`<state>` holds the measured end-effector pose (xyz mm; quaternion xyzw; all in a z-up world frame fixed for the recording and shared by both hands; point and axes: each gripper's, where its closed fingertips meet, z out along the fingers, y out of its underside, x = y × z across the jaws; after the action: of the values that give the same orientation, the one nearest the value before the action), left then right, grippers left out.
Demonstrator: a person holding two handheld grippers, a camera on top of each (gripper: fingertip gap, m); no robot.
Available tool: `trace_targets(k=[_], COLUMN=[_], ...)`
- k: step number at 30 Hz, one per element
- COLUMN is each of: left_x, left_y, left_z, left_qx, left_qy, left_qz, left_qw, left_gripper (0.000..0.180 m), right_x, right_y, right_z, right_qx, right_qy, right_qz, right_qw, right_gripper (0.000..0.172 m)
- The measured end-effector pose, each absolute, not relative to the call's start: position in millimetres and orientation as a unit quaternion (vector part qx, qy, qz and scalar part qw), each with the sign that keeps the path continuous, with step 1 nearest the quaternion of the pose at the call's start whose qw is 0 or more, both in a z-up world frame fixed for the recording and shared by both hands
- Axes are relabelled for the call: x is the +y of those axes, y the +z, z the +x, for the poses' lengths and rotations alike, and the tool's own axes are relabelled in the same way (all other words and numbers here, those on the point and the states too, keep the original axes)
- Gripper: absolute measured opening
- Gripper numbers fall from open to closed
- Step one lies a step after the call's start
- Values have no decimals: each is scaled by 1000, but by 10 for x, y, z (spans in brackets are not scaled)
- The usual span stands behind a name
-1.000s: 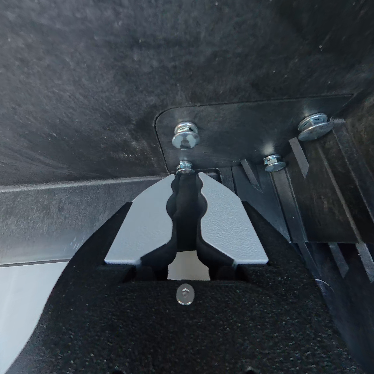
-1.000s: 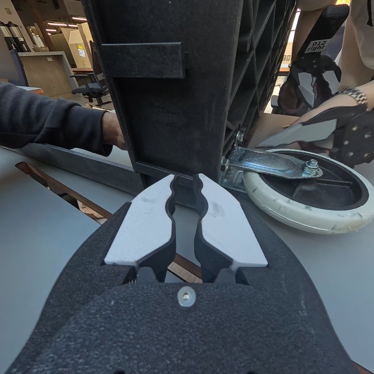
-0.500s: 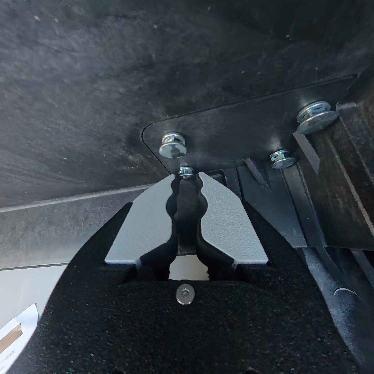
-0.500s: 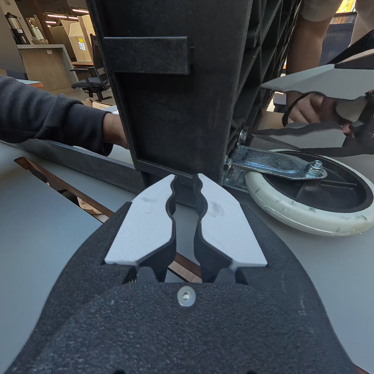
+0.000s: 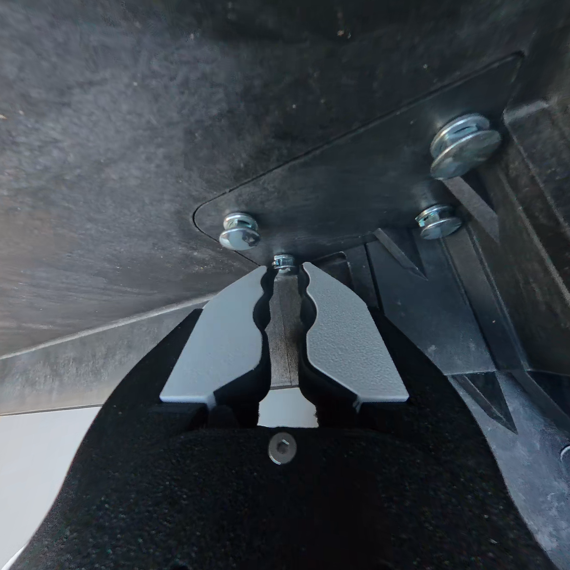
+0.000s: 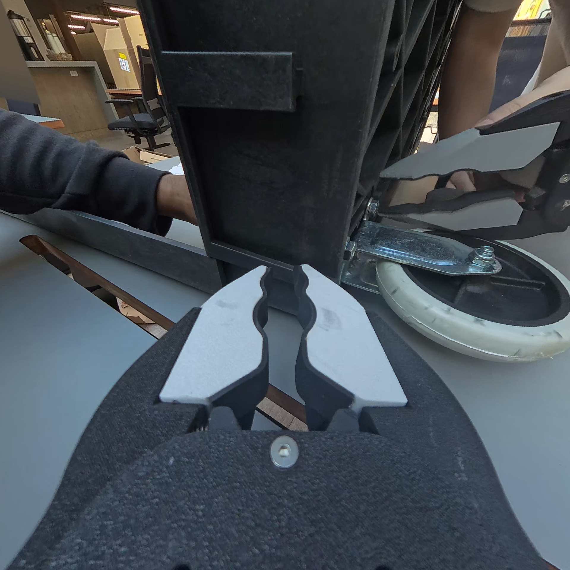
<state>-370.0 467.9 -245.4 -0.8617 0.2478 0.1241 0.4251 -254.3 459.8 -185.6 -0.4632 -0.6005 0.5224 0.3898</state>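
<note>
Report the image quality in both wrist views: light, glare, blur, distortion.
Left wrist view: dim, the black panel soft and smeared, glints on the bolts, a bright table strip bottom left. Right wrist view: daylit and sharper, glare on the caster bracket, backlit windows blown out, wide-angle bending of the dark frame.

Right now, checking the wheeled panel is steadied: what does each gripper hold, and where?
Cannot tell. The right gripper's tips flank the black panel's bottom edge, the left gripper's a silver bolt end; pressing contact isn't visible.
</note>
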Motion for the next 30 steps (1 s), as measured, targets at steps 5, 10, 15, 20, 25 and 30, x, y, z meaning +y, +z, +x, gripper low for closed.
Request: trace_targets(k=[5,10,15,20,25,30], left_x=[4694,4698,4699,4700,4701,4684], left_y=[-2452,-2451,-2449,-2448,-2450,-2448], left_z=[-3696,-3699,-3699,-3701,-3705,-3677], left_qx=[247,262,273,288,320,313], left_qy=[121,135,146,164,202,152], left_qz=[-862,-856,-852,-845,-829,-836], left_qw=[426,424,422,419,411,423], left_gripper=[15,15,15,15,16,17], right_x=[4586,4581,4577,4571,4577,4597], right_y=[-1862,-1864,-1865,-1870,-1867,-1846], right_z=[-2548,-2549,-2550,-2552,-2549,-2535], right_qx=[-604,-604,-605,-606,-604,-596], right_qy=[520,518,518,517,517,523], right_qz=[-462,-462,-462,-462,-463,-464], right_qw=[390,390,390,390,392,395], right_gripper=[14,14,14,13,14,13])
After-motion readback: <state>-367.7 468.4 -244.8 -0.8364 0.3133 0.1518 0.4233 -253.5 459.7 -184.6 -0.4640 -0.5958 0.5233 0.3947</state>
